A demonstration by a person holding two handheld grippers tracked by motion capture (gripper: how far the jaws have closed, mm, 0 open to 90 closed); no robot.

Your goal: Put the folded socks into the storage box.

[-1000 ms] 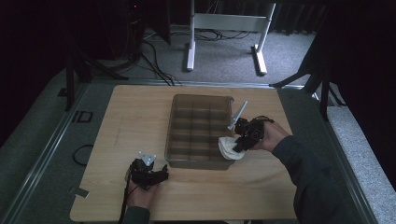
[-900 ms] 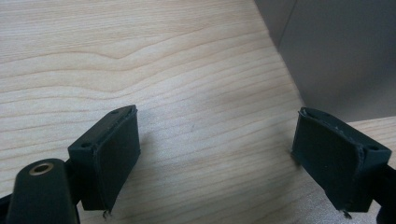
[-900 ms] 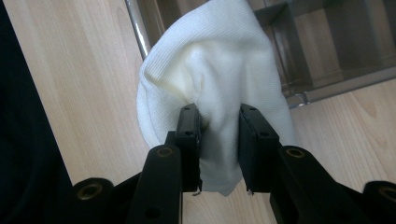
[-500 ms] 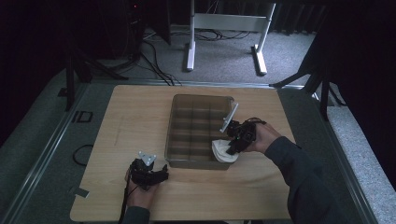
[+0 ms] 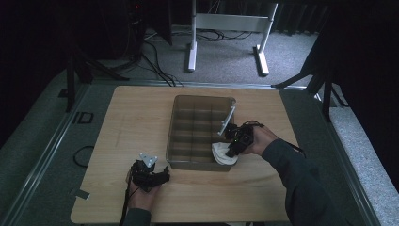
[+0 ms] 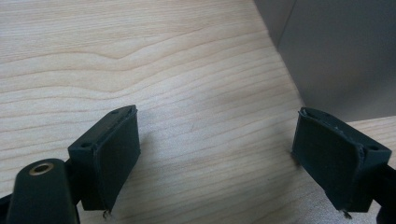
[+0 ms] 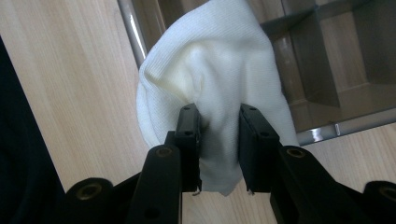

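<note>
A white knitted cloth bundle (image 7: 210,70) hangs pinched between the two black jaws of my right gripper (image 7: 219,149). In the high view, the right gripper (image 5: 234,141) holds this cloth bundle (image 5: 223,154) over the near right corner of a grey box with several compartments (image 5: 202,98). Those compartments (image 7: 336,70) lie just beyond the cloth in the right gripper view. My left gripper (image 5: 148,175) rests near the table's front edge, left of the box's near corner. The left gripper (image 6: 219,158) stands open wide over bare wood, nothing between its pads.
The wooden table (image 5: 136,122) has free room left of the box. The box's grey wall (image 6: 336,56) rises just ahead and to the right of the left gripper. Beyond the table stand a white frame (image 5: 226,28) and cables on the floor.
My right hand has carried the cloth bundle left and a little down, toward the box's near right corner. The left gripper has stayed where it was.
</note>
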